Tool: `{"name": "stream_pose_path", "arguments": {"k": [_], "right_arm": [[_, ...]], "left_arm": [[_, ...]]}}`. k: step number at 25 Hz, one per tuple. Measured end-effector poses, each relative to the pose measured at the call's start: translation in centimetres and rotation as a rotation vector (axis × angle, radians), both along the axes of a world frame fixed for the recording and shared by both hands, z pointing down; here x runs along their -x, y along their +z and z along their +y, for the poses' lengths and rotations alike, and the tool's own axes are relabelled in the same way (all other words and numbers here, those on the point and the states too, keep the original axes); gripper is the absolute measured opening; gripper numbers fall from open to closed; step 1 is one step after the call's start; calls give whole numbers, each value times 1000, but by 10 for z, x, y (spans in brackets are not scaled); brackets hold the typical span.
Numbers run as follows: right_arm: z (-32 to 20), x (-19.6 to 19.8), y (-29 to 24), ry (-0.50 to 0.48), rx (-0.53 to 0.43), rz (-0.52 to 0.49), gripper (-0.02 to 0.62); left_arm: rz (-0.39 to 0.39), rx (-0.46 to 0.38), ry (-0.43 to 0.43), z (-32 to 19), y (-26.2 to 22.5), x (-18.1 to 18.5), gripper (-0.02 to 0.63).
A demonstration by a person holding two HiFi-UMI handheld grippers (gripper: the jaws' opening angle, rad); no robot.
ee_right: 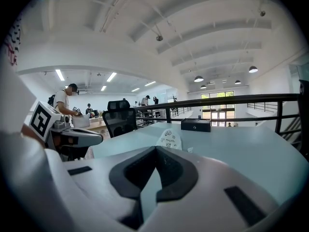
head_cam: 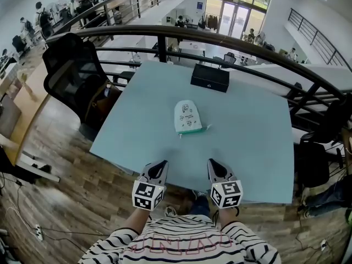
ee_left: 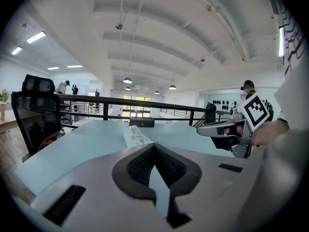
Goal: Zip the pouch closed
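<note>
Presently the pouch (head_cam: 187, 117) lies flat near the middle of the table (head_cam: 247, 147), with its teal zip edge (head_cam: 192, 131) turned toward the person and a black box (head_cam: 209, 77) well behind it at the far side. The left tongs (head_cam: 160, 165) and right tongs (head_cam: 213, 164) hover side by side over the near edge of the table, well apart from the pouch. Both are clenched with nothing between the jaws. The zip edge is too small in every view to confirm its state; it appears to lie straight, possibly closed. The arrangement fits either a pouch awaiting closure or one already zipped with the tongs held clear. Neither reading can be confirmed here.
</note>
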State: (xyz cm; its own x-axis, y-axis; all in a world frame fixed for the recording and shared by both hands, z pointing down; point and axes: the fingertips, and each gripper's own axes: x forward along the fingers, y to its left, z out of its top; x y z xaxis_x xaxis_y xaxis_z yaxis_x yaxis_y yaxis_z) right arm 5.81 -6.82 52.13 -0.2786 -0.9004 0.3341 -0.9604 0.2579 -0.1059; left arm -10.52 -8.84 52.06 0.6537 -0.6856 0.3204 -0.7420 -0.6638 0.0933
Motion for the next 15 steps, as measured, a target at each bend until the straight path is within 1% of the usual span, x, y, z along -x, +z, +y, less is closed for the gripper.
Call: {"name": "stream_pose_path", "arguments": {"k": [8,15], "right_arm": [[-1,0,2,-4,10,7,27],[-2,4,0,-11,7,13,28]], "left_arm": [[35,3,-18,0,-3,1,25],[41,-7,-14,1,-6,4,25]]}}
